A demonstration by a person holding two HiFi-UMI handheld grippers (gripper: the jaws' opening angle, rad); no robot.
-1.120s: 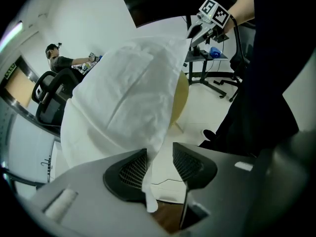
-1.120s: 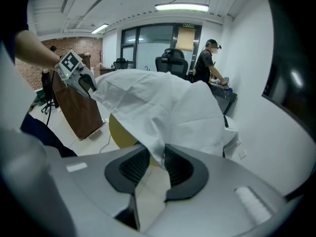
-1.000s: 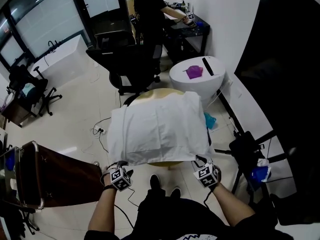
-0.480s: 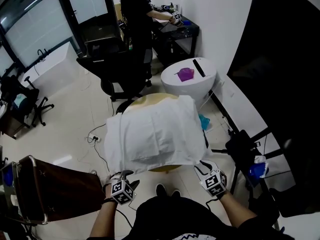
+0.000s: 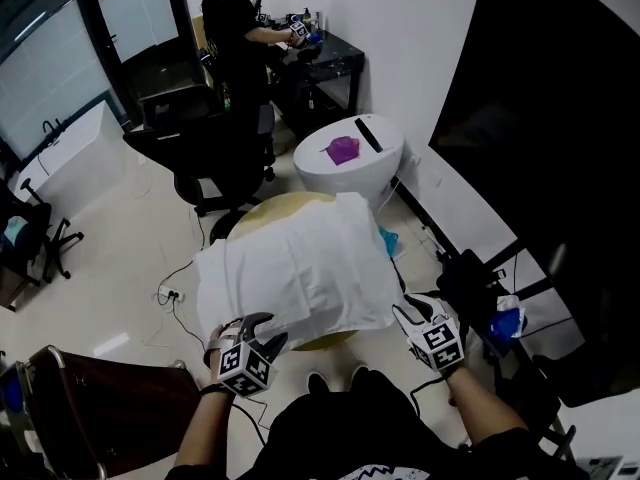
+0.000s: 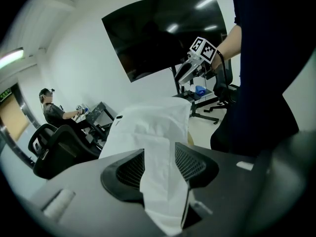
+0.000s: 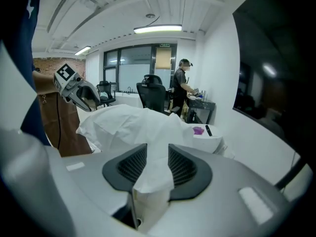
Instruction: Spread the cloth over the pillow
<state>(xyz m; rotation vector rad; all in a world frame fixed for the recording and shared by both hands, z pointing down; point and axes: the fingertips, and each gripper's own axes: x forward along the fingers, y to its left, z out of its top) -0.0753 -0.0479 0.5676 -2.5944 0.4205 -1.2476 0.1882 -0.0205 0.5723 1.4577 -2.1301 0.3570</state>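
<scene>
Now one cloth (image 5: 300, 263), pinched by two: left tool (image 6: 159, 166), right tool (image 7: 157, 164), its jaws just widening.

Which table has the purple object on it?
The round white table beyond the cloth; the purple object lies on its top, not on the black desk.

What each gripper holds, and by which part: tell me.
Left gripper pinches the white cloth by its near left corner; right gripper, jaws just easing open, has the near right corner between them.
</scene>
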